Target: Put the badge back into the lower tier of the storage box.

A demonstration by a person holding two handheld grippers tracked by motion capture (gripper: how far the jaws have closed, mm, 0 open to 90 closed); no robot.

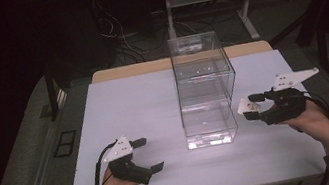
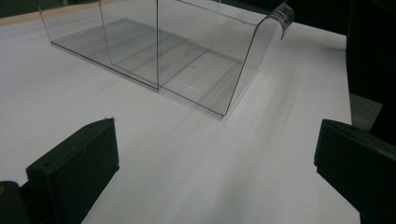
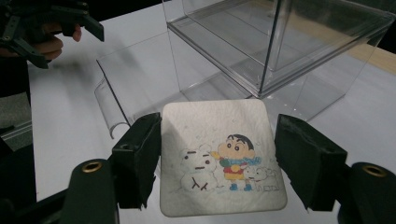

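the right gripper (image 3: 217, 163) pinches a square coaster (image 3: 222, 158) by its side edges, held flat. just beyond it stand the clear stacked drawers (image 1: 204, 91), bottom one open. the left gripper (image 1: 148, 153), jaws spread, waits farther off.

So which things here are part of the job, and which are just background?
In use: cartoon coaster clamped in right gripper; clear stacked boxes; open, empty left gripper.
Background: white table; cables on floor; metal frame legs.
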